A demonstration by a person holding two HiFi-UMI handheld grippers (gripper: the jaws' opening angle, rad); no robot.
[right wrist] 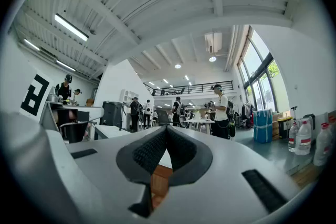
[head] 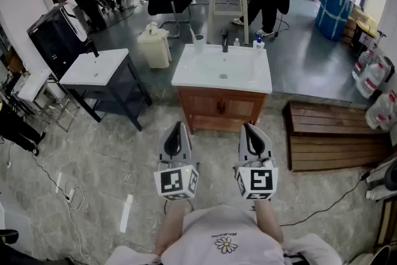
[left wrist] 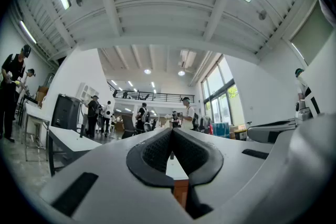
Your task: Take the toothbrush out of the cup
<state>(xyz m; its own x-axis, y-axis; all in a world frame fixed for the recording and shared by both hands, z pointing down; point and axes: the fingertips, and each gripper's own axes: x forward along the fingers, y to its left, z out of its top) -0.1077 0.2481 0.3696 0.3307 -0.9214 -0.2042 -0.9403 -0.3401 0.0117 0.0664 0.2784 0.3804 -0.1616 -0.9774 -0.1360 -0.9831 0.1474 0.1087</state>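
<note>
A clear cup (head: 198, 43) with a toothbrush standing in it sits on the back left corner of the white washbasin top (head: 186, 74), left of the black tap (head: 224, 40). The washbasin stands on a wooden cabinet a good step ahead of me. My left gripper (head: 177, 125) and right gripper (head: 249, 126) are held side by side in front of my chest, well short of the basin. Both point at it, slightly upward. In the left gripper view the left gripper (left wrist: 171, 132) is shut and holds nothing. The right gripper (right wrist: 166, 129) in its own view is likewise shut and empty.
Two small bottles (head: 258, 43) stand at the basin's back right. A second white basin table (head: 96, 68) is to the left, with a white bin (head: 155, 45) behind it. A wooden bench (head: 335, 133) lies to the right. Cables trail on the floor. Several people stand further back.
</note>
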